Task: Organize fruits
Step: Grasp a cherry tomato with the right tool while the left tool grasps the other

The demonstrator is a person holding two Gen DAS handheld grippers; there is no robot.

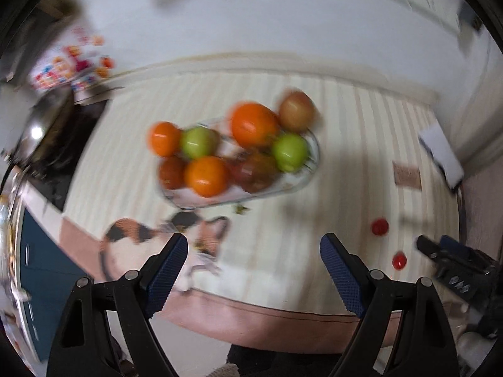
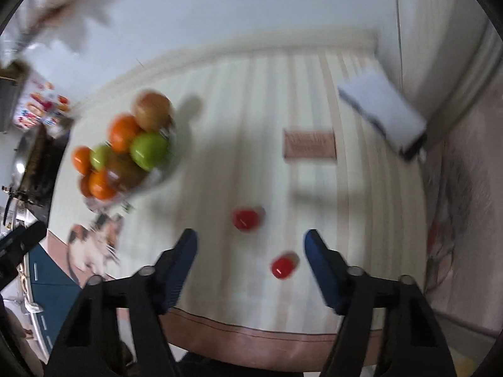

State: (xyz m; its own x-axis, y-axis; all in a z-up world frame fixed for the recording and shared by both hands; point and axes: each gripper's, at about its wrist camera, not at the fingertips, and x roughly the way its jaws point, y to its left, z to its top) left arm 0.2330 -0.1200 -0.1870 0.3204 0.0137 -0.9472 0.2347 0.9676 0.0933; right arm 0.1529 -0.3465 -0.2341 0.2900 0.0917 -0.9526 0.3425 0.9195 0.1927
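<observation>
The glass bowl point(image 1: 309, 154) sits on the striped surface point(image 1: 361, 144), toward its left half in your right wrist view. It holds a pile of fruit. Count in the left wrist view: three orange fruits point(image 1: 254, 124), two green apples point(image 1: 289, 152), and three darker fruits, one brownish-red apple point(image 1: 297, 111) at the far rim and two dark red ones point(image 1: 257, 171) low in the pile. Both views are blurred, so treat the count of dark fruits as approximate.

Two small red fruits lie loose on the surface, well apart from the bowl. The farther red fruit point(image 2: 245, 219) lies ahead of your right gripper point(image 2: 250, 246). The nearer red fruit point(image 2: 282, 267) lies between its jaws, closer to the right one, with no contact visible.

The jaws of your right gripper stand wide apart and hold nothing. The jaws of your left gripper point(image 1: 254, 249) also stand wide apart and hold nothing; they are positioned near the front edge of the surface, with the bowl ahead of them.

A cat picture point(image 1: 163, 235) is printed on the surface covering just in front of the bowl. One white box point(image 2: 382, 110) lies at the far right corner. One small brown rectangle point(image 2: 309, 144) lies between the box and the loose fruits.
</observation>
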